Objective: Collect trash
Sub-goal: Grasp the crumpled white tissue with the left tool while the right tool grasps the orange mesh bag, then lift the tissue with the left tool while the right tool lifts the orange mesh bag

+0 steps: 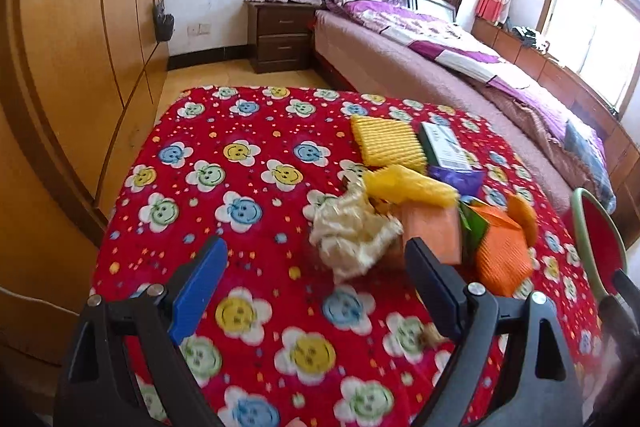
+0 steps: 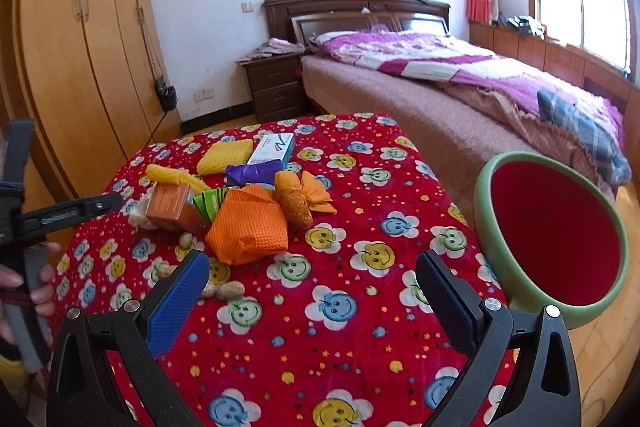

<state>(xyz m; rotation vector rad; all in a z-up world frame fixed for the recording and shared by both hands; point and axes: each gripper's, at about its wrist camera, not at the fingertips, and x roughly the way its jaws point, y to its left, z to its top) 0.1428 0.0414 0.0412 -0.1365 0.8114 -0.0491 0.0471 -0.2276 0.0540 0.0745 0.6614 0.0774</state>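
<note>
A heap of trash lies on the red flower-print table [image 1: 248, 211] [image 2: 340, 195]. In it are a crumpled cream paper [image 1: 352, 235], an orange box [image 1: 432, 231] [image 2: 168, 205], an orange textured wrapper [image 1: 500, 251] [image 2: 248, 227], a yellow ribbed packet [image 1: 386, 143] [image 2: 224, 155], a purple wrapper [image 2: 252, 173] and a white and green box [image 1: 446, 147] [image 2: 272, 147]. Peanuts [image 2: 224, 289] lie near my right gripper's left finger. My left gripper [image 1: 316, 279] is open, just short of the cream paper. My right gripper [image 2: 312, 291] is open over bare cloth.
A green bin with a red inside [image 2: 556, 239] [image 1: 596, 239] stands at the table's right edge. Behind it is a bed [image 2: 460, 87], a nightstand [image 2: 276, 87] and a wooden wardrobe [image 2: 80, 47] on the left. A hand [image 2: 36, 283] holds the left gripper.
</note>
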